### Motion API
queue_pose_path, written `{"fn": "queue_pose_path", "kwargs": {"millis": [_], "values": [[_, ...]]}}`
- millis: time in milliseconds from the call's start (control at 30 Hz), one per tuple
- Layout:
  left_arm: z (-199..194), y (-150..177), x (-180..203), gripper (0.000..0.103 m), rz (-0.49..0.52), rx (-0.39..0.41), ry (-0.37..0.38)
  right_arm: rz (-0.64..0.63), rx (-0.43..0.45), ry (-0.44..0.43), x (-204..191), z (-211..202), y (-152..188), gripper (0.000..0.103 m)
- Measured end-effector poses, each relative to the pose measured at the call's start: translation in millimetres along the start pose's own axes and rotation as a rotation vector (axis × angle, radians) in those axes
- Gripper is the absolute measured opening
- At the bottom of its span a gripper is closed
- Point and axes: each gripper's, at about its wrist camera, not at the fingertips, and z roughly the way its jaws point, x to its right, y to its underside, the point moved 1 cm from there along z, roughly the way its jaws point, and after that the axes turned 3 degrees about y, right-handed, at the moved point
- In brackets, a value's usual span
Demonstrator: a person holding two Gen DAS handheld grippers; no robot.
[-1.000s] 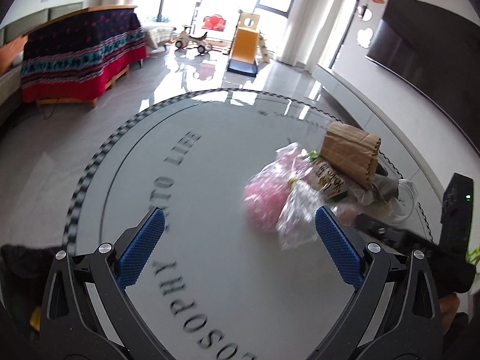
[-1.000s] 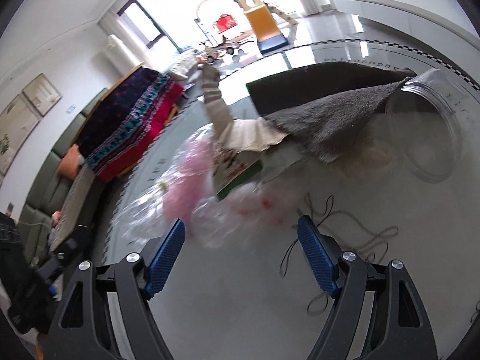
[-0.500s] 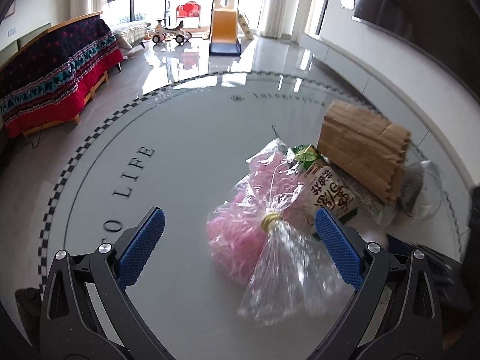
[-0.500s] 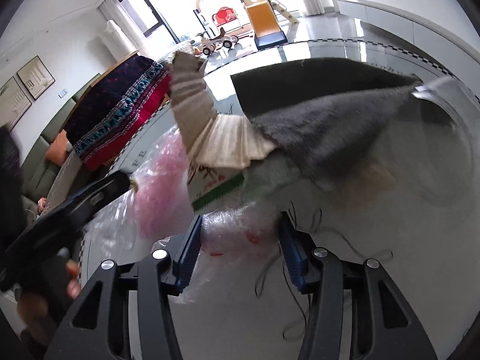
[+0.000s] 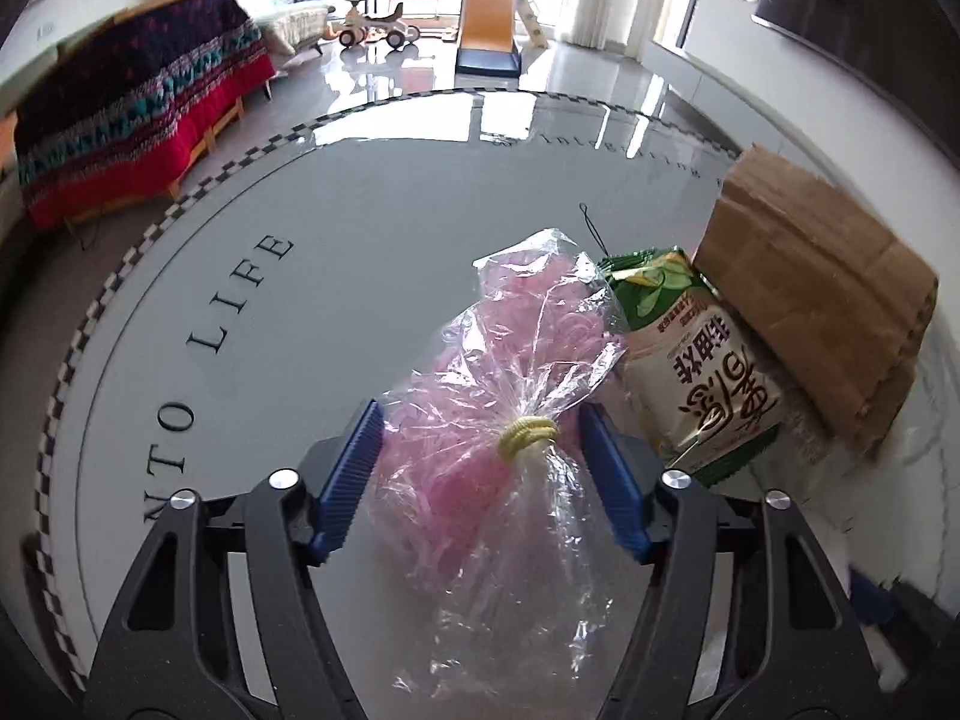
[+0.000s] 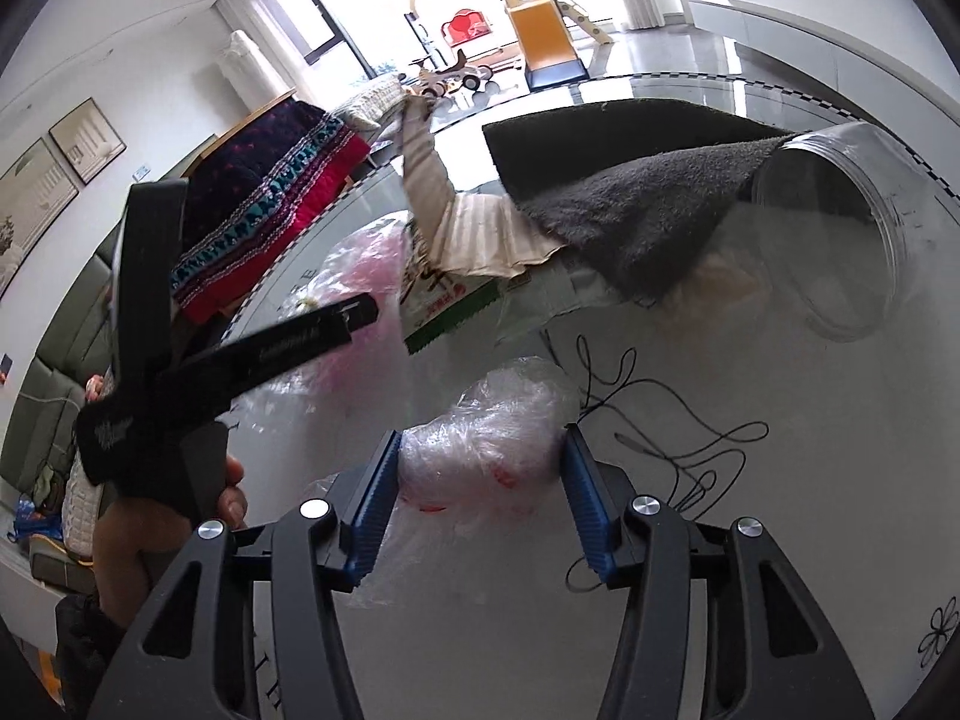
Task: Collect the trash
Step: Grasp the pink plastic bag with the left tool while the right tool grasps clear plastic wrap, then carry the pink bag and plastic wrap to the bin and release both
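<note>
A: Left gripper (image 5: pixel 480 450)?
B: Jaws were closing around the pink bag (image 5: pixel 510 390), table (image 5: pixel 240 420) centre; snack packet (image 5: pixel 702 378) at 2 o'clock.
A: Right gripper (image 6: pixel 480 492)?
B: Clamped on clear wrap (image 6: pixel 486 438).

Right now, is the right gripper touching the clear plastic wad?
Touching. In the right wrist view both blue pads of the right gripper press against the sides of the clear plastic wad, with no gap showing.

Two close, downward wrist views (shared: pink bag (image 5: pixel 498 372), table (image 5: pixel 252 432))
</note>
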Motion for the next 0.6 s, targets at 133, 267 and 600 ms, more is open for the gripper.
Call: {"fn": "queue_pose_path", "kwargs": {"millis": [133, 267, 600], "values": [[-9, 8, -3, 0.052, -0.006, 0.014, 0.030, -0.030, 0.010, -0.005, -9, -13, 9, 0.054], [-26, 24, -7, 0.051, -0.020, 0.039, 0.046, -0.044, 0.023, -0.018, -19, -28, 16, 0.054], [-113, 74, -37, 0.051, -0.048, 0.140, 0.022, -0.106, 0.058, -0.062, -65, -65, 31, 0.054]]}}
